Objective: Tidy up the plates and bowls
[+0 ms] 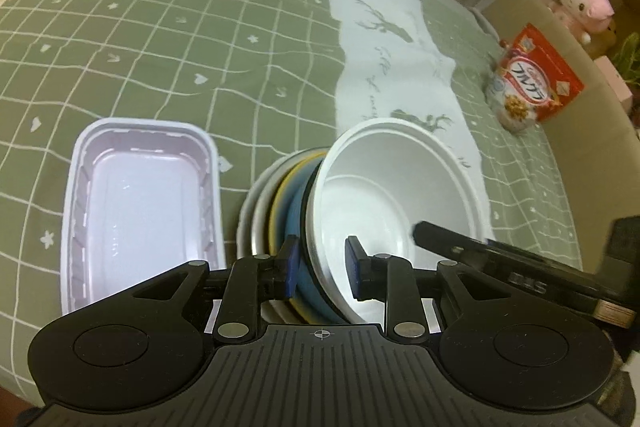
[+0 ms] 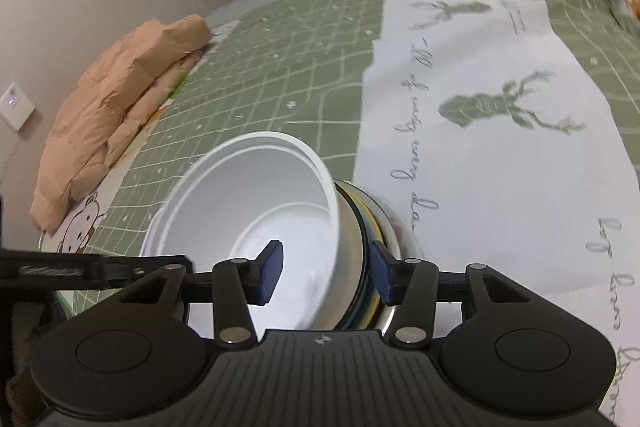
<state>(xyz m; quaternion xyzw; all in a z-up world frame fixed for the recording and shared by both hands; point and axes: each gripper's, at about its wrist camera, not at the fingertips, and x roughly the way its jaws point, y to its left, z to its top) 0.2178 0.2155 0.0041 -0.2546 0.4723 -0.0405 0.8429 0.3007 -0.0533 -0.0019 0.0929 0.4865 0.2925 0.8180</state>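
Observation:
A stack of dishes stands tilted on edge: a white bowl (image 1: 396,195) in front, then dark, blue (image 1: 298,227), yellow and white plates behind it. My left gripper (image 1: 322,265) is shut on the near rims of the stack, one pad behind the blue plate, one inside the white bowl. In the right wrist view the white bowl (image 2: 264,203) and the plates (image 2: 370,223) behind it sit between the pads of my right gripper (image 2: 326,273), which is shut on the stack's rims. The right gripper's body (image 1: 500,263) shows at the left view's right edge.
An empty pale lilac bin (image 1: 140,203) stands left of the stack on the green checked cloth (image 1: 180,27). A white deer-print cloth (image 2: 500,127) lies beyond. A red cereal bag (image 1: 532,79) sits far right. A folded tan quilt (image 2: 120,99) lies far left.

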